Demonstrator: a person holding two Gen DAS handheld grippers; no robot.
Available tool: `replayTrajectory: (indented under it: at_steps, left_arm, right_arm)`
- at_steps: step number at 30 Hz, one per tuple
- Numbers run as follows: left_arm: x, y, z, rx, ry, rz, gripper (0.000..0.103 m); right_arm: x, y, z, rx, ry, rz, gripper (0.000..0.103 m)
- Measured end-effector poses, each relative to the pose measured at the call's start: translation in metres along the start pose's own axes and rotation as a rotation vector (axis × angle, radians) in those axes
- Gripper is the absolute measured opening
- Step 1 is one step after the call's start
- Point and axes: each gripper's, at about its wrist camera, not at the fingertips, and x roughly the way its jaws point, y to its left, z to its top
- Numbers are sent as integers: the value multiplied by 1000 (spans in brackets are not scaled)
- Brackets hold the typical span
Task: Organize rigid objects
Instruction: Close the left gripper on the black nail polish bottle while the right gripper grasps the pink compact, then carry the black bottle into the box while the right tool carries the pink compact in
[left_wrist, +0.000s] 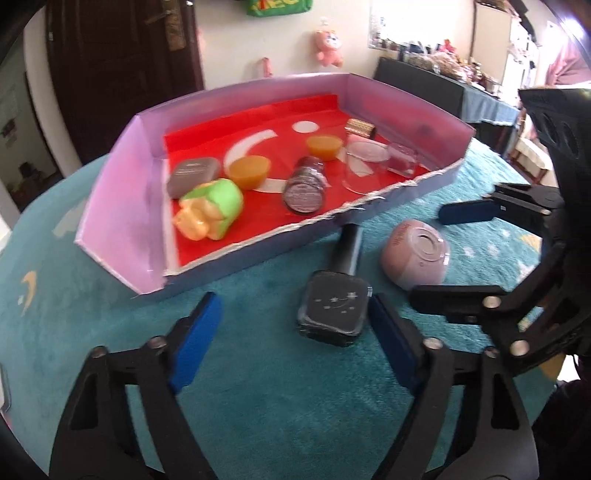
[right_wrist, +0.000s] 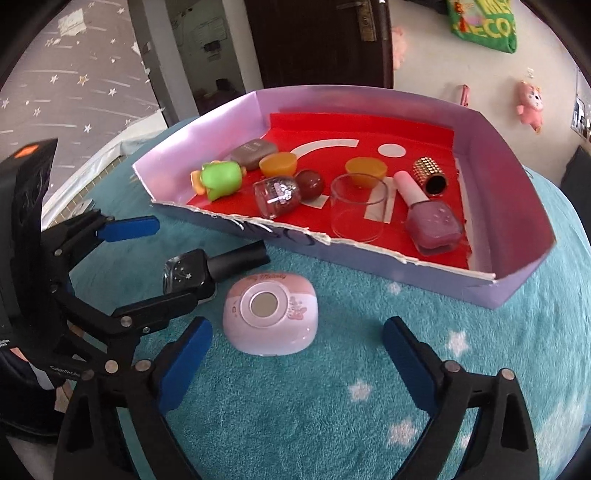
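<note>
A: Lying flat on the teal blanket (left_wrist: 258, 406), the dark nail-polish bottle (left_wrist: 334, 312); long axis running from square star-printed body near the camera to black cap (left_wrist: 349, 245) at 12 o'clock, cap end touching or nearly touching the torn front wall of the tray (left_wrist: 122, 206).

B: And from the right wrist?

A: Same dark nail-polish bottle (right_wrist: 192, 275) at 9 o'clock, long axis almost level across the frame, cap (right_wrist: 240, 258) pointing toward 3 o'clock at the tray (right_wrist: 406, 269).

B: Left gripper (left_wrist: 291, 343)?

A: Spread wide; blue pads (left_wrist: 195, 343) either side of the bottle body, right pad just beside it, left pad well apart; holding nothing. Seen from the right wrist as the left gripper (right_wrist: 166, 258), bracketing the bottle body, contact impossible to tell.

B: Right gripper (right_wrist: 295, 365)?

A: Also spread wide, gripping nothing; pink rounded case (right_wrist: 271, 317) between and just ahead of its fingers, near the left pad. From the left wrist, right gripper (left_wrist: 443, 254) at 3 o'clock, the pink rounded case (left_wrist: 415, 256) between its fingers.

B: Farther out?

A: Inside the red-floored tray: green toy (right_wrist: 221, 179) at 10 o'clock; grey case (right_wrist: 253, 151) behind it; two orange cups (right_wrist: 279, 164); glittery round bottle (right_wrist: 280, 194) on its side; clear glass cup (right_wrist: 358, 208) upright; pink polish bottle (right_wrist: 428, 218) lying with cap toward 11 o'clock; gold studded tube (right_wrist: 430, 175) on its side.
</note>
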Motion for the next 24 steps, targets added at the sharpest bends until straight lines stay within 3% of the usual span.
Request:
replayTrajectory:
  at_steps: [4,8,11,24]
  left_arm:
    - [6,-1,2,3,17,-51,61]
    - [9,-6,5,16,13,-53,55]
    - [10,-10,7,26,6,-82,37]
    - [-17,-18,7,-20,-70,-90,37]
  right_arm:
    - [3,5,4,-37,-3,1,83]
    - [4,7,5,-62,-7,1,71]
    - [3,10,5,-79,-13,22,57]
    - [-31,5,-5,-32,-90,-3,56]
